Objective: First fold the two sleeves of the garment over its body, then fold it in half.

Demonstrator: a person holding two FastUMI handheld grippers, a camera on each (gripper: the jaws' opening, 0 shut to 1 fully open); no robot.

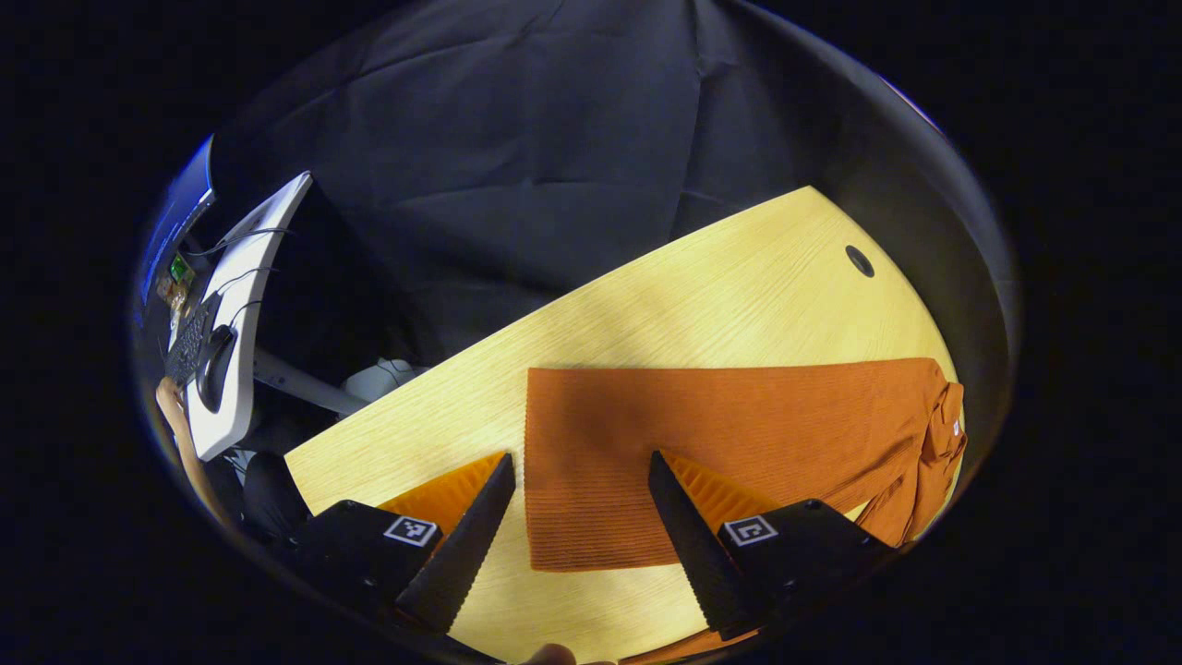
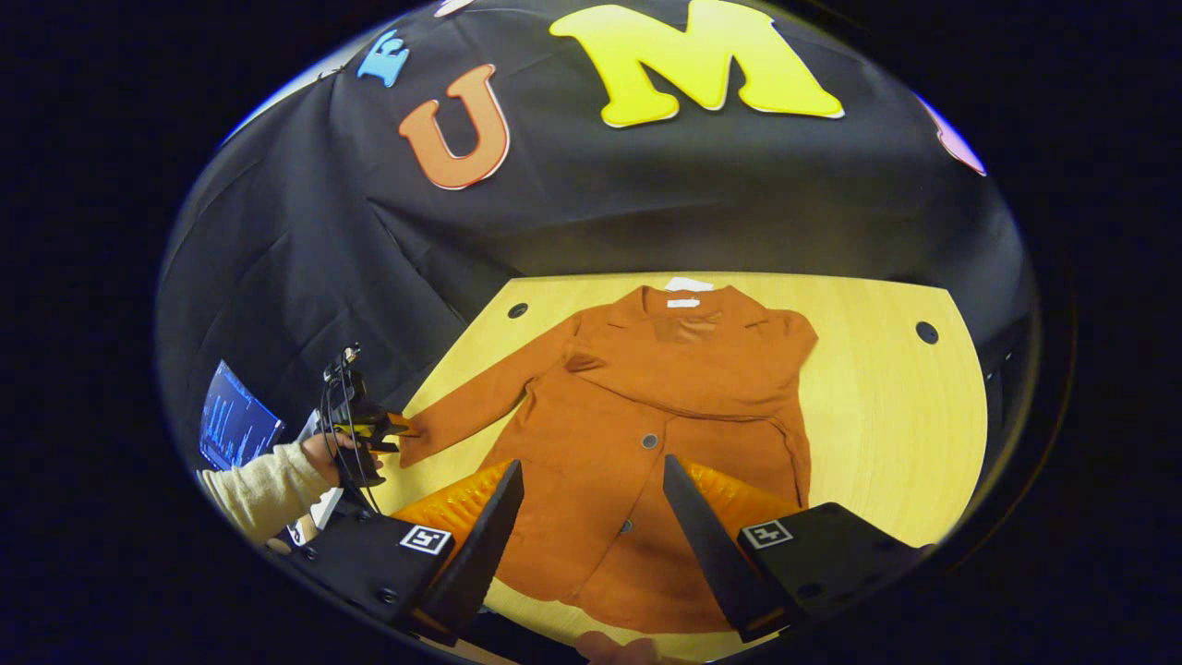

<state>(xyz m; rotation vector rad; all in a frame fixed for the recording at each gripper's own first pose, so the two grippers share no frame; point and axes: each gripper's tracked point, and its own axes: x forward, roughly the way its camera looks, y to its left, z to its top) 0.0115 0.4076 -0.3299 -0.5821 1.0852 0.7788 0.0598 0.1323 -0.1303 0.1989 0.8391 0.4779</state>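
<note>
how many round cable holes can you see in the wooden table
2: one round dark cable hole near the table's far left corner beside the orange garment's outstretched sleeve, another at the far right. Others may be hidden.

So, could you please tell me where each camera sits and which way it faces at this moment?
Left gripper view: rides the left hand-held gripper, low at the outstretched sleeve end, looking along the rust-orange knitted garment on the pale wooden table; own fingers open.
Right gripper view: rides the right hand-held gripper above the hem, facing the collar; own fingers open, cream-sleeved hand beside the cuff.
Shared: garment and table.
</note>
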